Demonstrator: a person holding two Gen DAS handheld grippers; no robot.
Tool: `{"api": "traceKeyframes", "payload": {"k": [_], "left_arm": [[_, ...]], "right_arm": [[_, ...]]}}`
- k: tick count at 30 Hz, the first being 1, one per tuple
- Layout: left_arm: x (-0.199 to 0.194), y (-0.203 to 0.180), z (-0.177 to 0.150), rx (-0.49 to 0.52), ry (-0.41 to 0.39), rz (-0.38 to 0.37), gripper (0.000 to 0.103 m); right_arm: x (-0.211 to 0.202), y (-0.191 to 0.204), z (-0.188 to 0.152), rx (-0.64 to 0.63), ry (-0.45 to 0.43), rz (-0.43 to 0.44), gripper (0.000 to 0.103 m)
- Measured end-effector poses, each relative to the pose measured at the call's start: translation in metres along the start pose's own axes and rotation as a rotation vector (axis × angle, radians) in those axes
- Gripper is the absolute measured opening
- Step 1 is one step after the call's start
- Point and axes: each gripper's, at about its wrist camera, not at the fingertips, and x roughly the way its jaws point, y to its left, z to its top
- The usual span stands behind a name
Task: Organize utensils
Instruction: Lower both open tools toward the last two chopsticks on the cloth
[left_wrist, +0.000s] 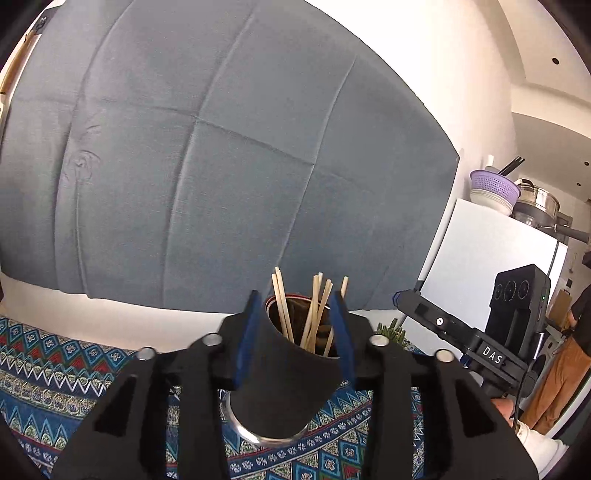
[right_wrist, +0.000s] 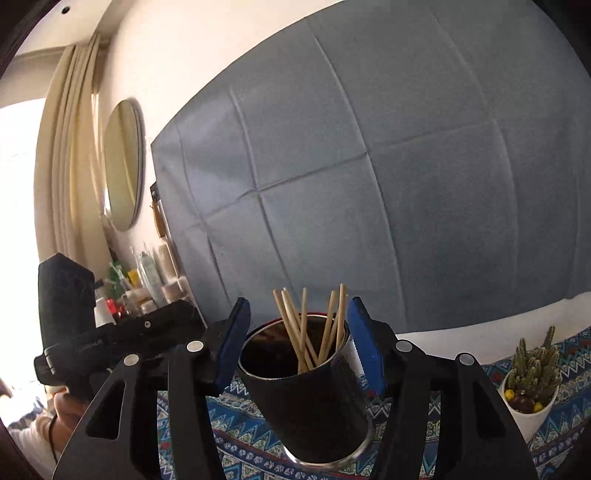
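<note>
Each view shows a black cup with a steel base held between blue-padded fingers. My left gripper (left_wrist: 298, 325) is shut on a black cup (left_wrist: 280, 384) that holds several wooden chopsticks (left_wrist: 314, 314), lifted and tilted above the patterned tablecloth (left_wrist: 55, 373). My right gripper (right_wrist: 295, 339) is shut on a second black cup (right_wrist: 310, 398) with several wooden chopsticks (right_wrist: 306, 328), also lifted and tilted. The right gripper's body shows at the right of the left wrist view (left_wrist: 480, 332). The left gripper's body shows at the left of the right wrist view (right_wrist: 92, 332).
A grey-blue cloth (left_wrist: 221, 147) hangs on the wall behind the table. A small cactus in a white pot (right_wrist: 532, 384) stands on the tablecloth to the right. A white fridge (left_wrist: 491, 258) with bowls and pots on top is far right. Bottles (right_wrist: 144, 284) stand far left.
</note>
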Motion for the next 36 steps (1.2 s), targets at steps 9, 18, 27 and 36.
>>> {"api": "traceKeyframes", "payload": {"k": [9,18,27,36], "left_arm": [[-0.034,-0.023,-0.010,0.050,0.083,0.090,0.097],[-0.044,-0.038,-0.047,0.069,0.196,0.177,0.097],[-0.033,-0.069,-0.086,0.192,0.336,0.254,0.097],[-0.020,-0.091,-0.128,0.249,0.502,0.289,0.097]], "right_arm": [[-0.035,0.019,-0.007,-0.027,0.034,-0.005,0.084],[-0.067,0.030,-0.026,-0.063,0.149,-0.014,0.094],[-0.092,0.022,-0.050,-0.114,0.240,-0.071,0.095],[-0.089,-0.001,-0.095,-0.122,0.427,-0.129,0.095]]}}
